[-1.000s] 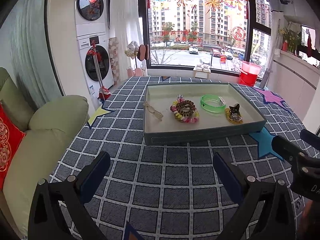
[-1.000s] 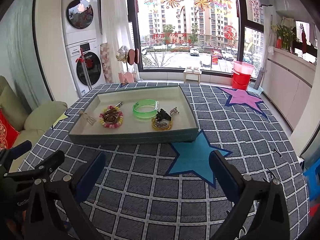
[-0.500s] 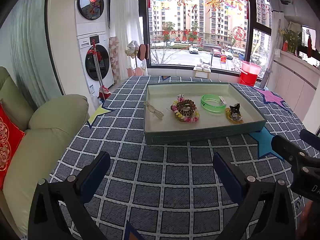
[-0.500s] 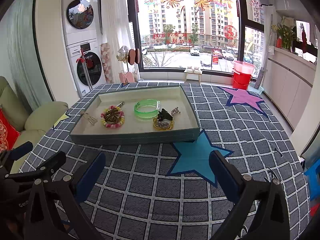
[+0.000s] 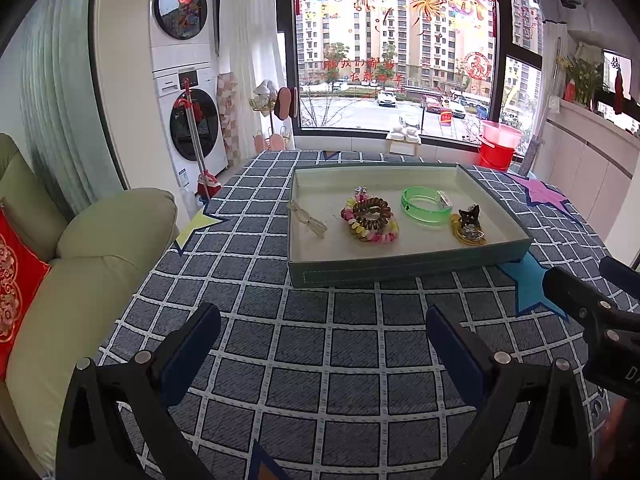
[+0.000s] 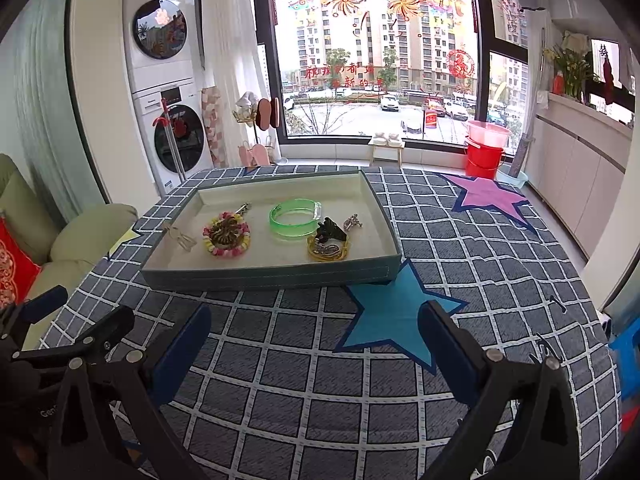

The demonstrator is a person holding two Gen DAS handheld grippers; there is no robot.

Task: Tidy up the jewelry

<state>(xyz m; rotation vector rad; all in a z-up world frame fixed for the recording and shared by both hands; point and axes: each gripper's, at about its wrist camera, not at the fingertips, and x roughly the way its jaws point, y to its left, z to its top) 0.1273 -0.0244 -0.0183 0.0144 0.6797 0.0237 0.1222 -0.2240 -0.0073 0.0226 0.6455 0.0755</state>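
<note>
Nothing has shifted since a second ago — both grippers, left (image 5: 322,330) and right (image 6: 314,330), hover with fingers released. Ahead of them on the desk (image 5: 320,344), the tray (image 6: 272,274) lies crosswise, holding green bangle (image 6: 295,218), beaded bracelet (image 6: 226,234), yellow cord (image 6: 328,250) and clear clip (image 6: 180,237).

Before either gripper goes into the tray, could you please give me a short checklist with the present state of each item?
1. Left gripper open and holding nothing: ok.
2. Right gripper open and holding nothing: ok.
3. Tray flat on the checked tablecloth: ok.
4. Green bangle lies apart from the other pieces, free to grasp: ok.
5. Black clip lies on the yellow ring, not separate: not ok.
6. Small silver piece type: cannot tell.
</note>
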